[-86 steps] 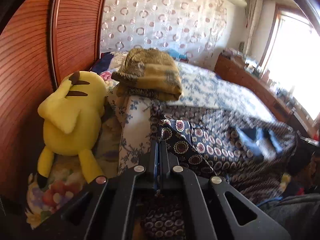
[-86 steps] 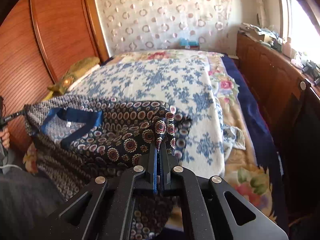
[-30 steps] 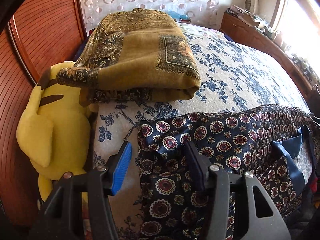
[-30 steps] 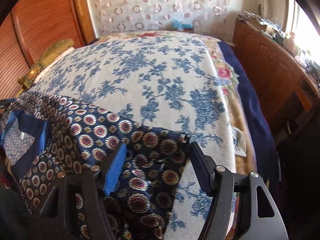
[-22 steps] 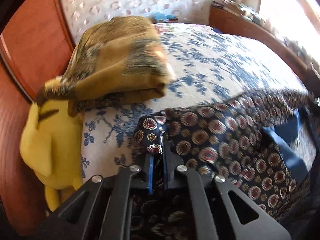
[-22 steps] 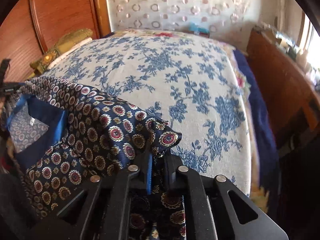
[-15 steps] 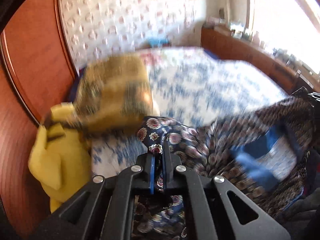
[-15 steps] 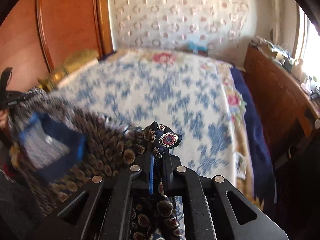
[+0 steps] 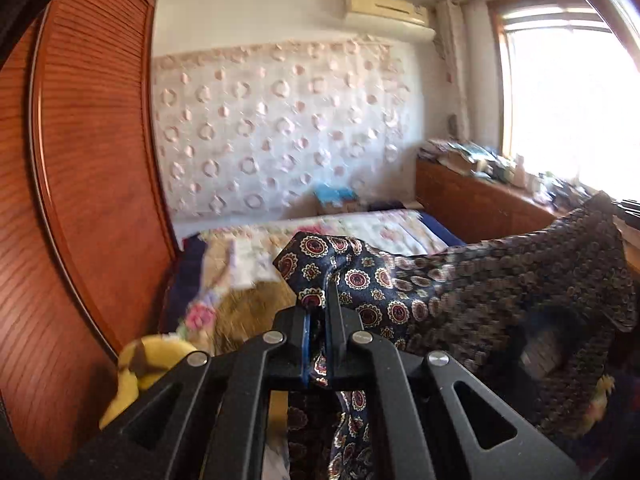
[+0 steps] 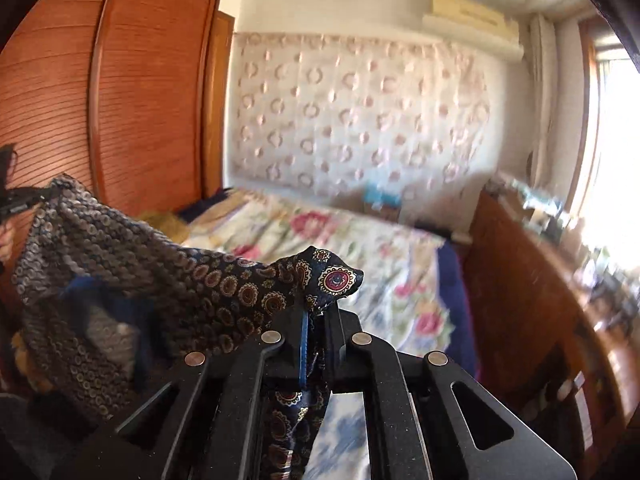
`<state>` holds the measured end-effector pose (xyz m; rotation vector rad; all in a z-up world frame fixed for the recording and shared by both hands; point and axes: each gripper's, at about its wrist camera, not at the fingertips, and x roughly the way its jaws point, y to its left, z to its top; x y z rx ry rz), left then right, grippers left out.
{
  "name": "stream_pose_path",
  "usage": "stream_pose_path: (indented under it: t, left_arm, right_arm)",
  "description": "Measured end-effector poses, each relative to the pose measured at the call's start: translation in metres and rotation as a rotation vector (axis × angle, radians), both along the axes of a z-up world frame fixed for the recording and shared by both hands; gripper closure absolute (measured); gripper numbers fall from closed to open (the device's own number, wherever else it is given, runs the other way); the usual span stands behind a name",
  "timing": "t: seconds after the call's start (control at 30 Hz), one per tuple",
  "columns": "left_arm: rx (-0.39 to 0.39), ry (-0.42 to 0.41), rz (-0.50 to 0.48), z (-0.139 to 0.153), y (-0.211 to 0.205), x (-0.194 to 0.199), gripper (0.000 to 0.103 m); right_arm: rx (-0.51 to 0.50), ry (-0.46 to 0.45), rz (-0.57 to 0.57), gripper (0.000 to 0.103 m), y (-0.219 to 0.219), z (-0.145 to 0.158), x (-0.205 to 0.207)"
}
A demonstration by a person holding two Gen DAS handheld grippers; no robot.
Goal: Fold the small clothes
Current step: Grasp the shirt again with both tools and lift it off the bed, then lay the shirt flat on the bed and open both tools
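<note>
Plush toy (image 9: pixel 144 364) appears in left view only.

Wrist views face headboard wall (image 9: pixel 280 132), share bed (image 10: pixel 360 256)

No readable text

Neither wrist view shows any legible writing, label, brand, number or sign; both pictures are blurred.
</note>
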<state>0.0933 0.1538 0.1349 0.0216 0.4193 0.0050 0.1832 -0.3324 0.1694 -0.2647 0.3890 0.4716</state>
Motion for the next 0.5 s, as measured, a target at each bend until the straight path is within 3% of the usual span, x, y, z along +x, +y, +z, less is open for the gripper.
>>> stream_pose_path:
  t: [0.13, 0.23, 0.27, 0.3, 0.37, 0.5]
  left_arm:
    - [0.003, 0.031, 0.061, -0.008, 0.015, 0.058, 0.100]
    - [-0.021, 0.112, 0.055, -0.039, 0.022, 0.098, 0.097]
    - [-0.026, 0.157, 0.047, -0.054, 0.024, 0.114, 0.094]
    - [-0.023, 0.183, 0.042, -0.064, 0.020, 0.120, 0.085]
    - [-0.008, 0.233, 0.042, -0.087, 0.020, 0.134, 0.066]
    - [-0.026, 0.280, 0.033, -0.115, 0.019, 0.127, 0.055]
  right_arm:
    - [-0.016, -0.027, -0.073, 0.100, 0.009, 0.017, 0.050]
    - [0.017, 0.032, -0.153, 0.096, 0.014, -0.004, 0.107]
    - [0.020, 0.053, -0.170, 0.089, 0.016, -0.015, 0.122]
    - [0.012, 0.089, -0.186, 0.076, 0.019, -0.028, 0.138]
    - [-0.020, 0.172, -0.263, 0.063, 0.021, -0.058, 0.170]
    - [0.002, 0.258, -0.293, 0.063, 0.016, -0.101, 0.187]
